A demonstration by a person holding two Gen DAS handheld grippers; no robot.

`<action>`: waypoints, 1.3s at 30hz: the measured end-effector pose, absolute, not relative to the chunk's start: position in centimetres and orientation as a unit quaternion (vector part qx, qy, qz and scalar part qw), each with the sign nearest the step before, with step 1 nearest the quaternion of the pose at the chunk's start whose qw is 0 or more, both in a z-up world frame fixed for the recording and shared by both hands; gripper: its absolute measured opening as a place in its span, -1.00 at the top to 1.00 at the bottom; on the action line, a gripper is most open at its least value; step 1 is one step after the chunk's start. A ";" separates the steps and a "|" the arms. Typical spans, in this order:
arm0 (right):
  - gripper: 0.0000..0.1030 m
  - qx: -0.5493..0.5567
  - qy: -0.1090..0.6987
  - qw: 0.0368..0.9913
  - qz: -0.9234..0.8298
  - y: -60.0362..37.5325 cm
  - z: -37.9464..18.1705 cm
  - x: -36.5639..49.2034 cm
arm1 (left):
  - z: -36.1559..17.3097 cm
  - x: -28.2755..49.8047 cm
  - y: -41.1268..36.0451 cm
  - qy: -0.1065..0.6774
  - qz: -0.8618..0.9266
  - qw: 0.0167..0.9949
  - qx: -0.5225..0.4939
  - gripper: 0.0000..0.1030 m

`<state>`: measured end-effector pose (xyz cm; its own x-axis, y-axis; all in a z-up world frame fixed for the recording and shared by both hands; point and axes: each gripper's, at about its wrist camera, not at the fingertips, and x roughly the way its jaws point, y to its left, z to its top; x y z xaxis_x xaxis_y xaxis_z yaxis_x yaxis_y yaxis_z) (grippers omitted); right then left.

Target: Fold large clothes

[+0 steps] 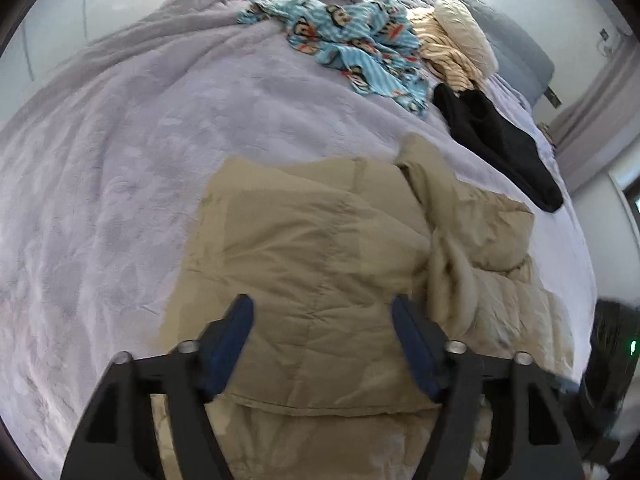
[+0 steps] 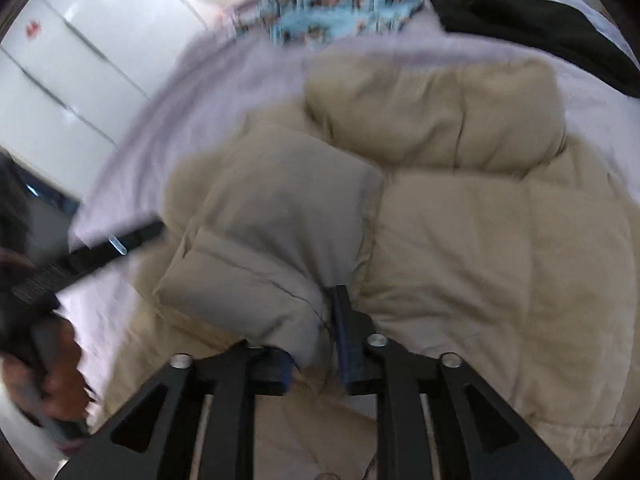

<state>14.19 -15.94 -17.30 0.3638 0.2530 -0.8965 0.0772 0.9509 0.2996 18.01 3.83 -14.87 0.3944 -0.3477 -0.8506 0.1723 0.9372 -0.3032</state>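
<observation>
The left gripper is hanging over the tan puffer jacket with its blue-padded fingers spread wide and nothing between them; the quilted fabric is lying flat just beyond and below the tips. The right gripper is standing partly open, and a padded fold of the jacket, likely a sleeve, is sitting in the gap against the right-hand finger (whether the pads are pressing on it I cannot tell, since the left-hand finger is mostly buried under the cloth). Off to the left of those fingers, a blurred hand is gripping the other tool's black handle.

Ahead of both pairs of fingers the jacket is spreading across the lilac bedspread, partly folded. Farther beyond the left fingers, to the right, a black garment is lying, and past it a blue cartoon-print garment beside a cream striped one.
</observation>
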 end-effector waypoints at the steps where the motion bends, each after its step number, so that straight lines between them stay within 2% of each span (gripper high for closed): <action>1: 0.31 0.149 0.565 0.810 0.054 -15.7 -17.4 13.8 | -14.9 18.0 3.7 0.528 -0.157 0.831 -0.076 -0.42; 2: 0.10 0.154 0.565 0.809 0.055 -16.0 -17.4 13.2 | -15.0 18.0 3.5 0.530 -0.158 0.831 -0.069 -0.42; 3: -0.20 0.167 0.563 0.807 0.058 -16.5 -17.1 12.5 | -15.1 18.0 3.2 0.533 -0.161 0.828 -0.064 -0.42; 5: -0.43 0.190 0.559 0.806 0.055 -17.7 -16.5 11.1 | -15.2 17.8 2.3 0.538 -0.182 0.820 -0.061 -0.42; 14: -0.44 0.352 0.535 0.768 -0.028 -29.0 -16.4 -0.2 | -16.2 17.7 -0.5 0.583 -0.297 0.744 -0.132 -0.43; 17: -0.44 0.419 0.509 0.747 -0.084 -33.5 -17.3 -3.6 | -17.5 17.5 -1.6 0.605 -0.312 0.722 -0.124 -0.42; 21: -0.44 0.528 0.434 0.722 -0.111 -38.4 -18.7 -6.6 | -18.6 17.3 -3.6 0.620 -0.327 0.704 -0.114 -0.41; 22: -0.44 0.541 0.424 0.718 -0.111 -39.0 -18.9 -6.8 | -18.5 17.2 -4.3 0.619 -0.329 0.705 -0.105 -0.09; 23: -0.44 0.569 0.404 0.708 -0.109 -39.8 -19.5 -6.8 | -18.5 17.2 -5.1 0.621 -0.330 0.705 -0.092 0.54; 24: -0.44 0.586 0.391 0.702 -0.104 -40.3 -19.8 -6.8 | -18.5 17.1 -5.7 0.625 -0.330 0.702 -0.082 0.77; 30: -0.44 0.689 0.323 0.649 -0.028 -40.4 -21.7 -5.0 | -15.6 16.7 -2.9 0.577 -0.311 0.749 -0.101 0.79; 37: -0.41 0.665 0.335 0.667 -0.028 -39.8 -21.3 -2.8 | -17.3 16.8 -0.8 0.600 -0.280 0.744 -0.086 0.79; 38: -0.23 0.657 0.333 0.676 -0.037 -40.1 -20.9 -3.1 | -17.2 16.4 -1.3 0.597 -0.283 0.747 -0.075 0.79; 39: 0.07 0.639 0.337 0.689 -0.057 -40.4 -20.6 -3.3 | -17.2 16.0 -1.8 0.594 -0.286 0.750 -0.064 0.79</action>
<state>-3.27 -40.44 -20.59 0.7662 0.3521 -0.5375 0.5099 0.1758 0.8421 16.04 -1.82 -17.23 0.1324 -0.5039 -0.8535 0.3525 0.8288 -0.4347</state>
